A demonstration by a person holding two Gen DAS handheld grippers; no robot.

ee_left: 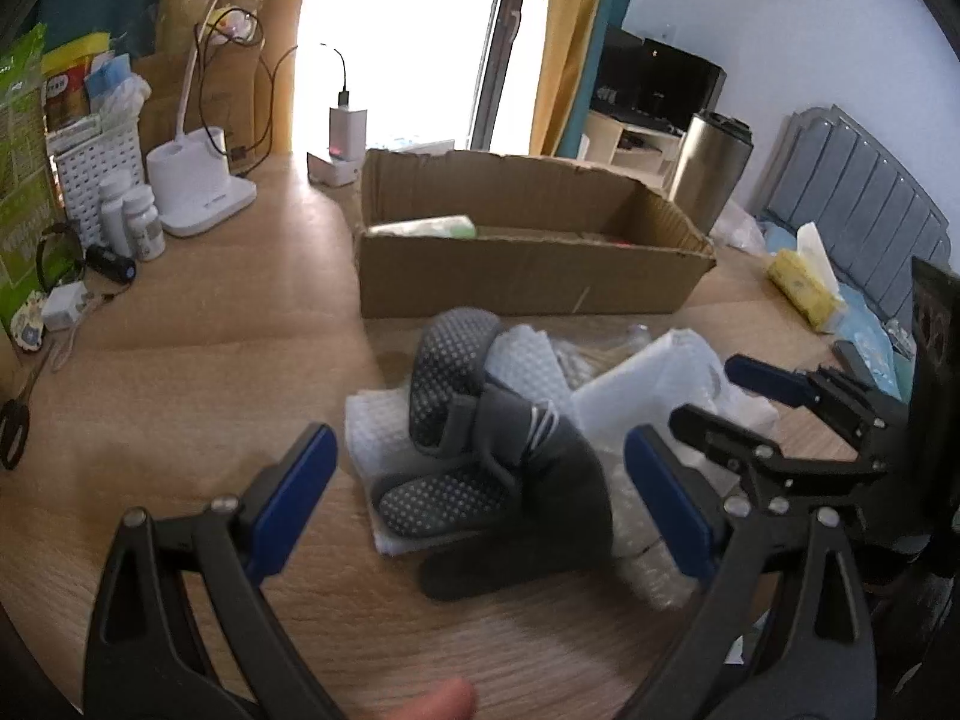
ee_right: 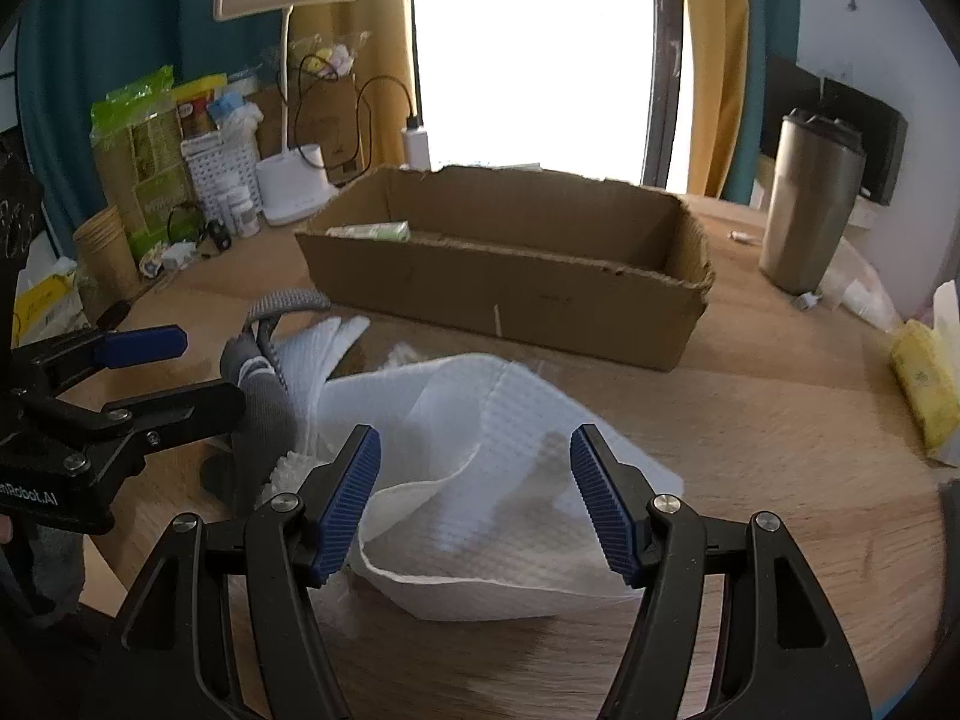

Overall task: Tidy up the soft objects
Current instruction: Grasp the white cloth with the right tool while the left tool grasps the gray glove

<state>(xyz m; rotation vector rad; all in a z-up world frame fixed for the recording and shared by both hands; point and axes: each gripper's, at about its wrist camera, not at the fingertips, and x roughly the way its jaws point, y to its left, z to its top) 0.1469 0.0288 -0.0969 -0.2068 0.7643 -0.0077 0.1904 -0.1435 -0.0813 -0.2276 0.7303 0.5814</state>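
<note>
Blue ribbed pads on the right gripper [ee_right: 474, 498] are standing wide apart, holding nothing, straddling a crumpled white waffle-textured cloth [ee_right: 492, 480] lying on the wooden desk [ee_right: 780, 420]. Toward nine o'clock the left gripper [ee_left: 474, 504] is likewise spreading its fingers empty around a heap of grey socks [ee_left: 474, 450] with pale grip dots, resting on another white cloth. At twelve o'clock a shallow, ragged-edged cardboard box [ee_right: 510, 294] is waiting, probably the destination. To do this well, I would be pinching a thick fold, not a single limp layer, and lifting clear before carrying.
</note>
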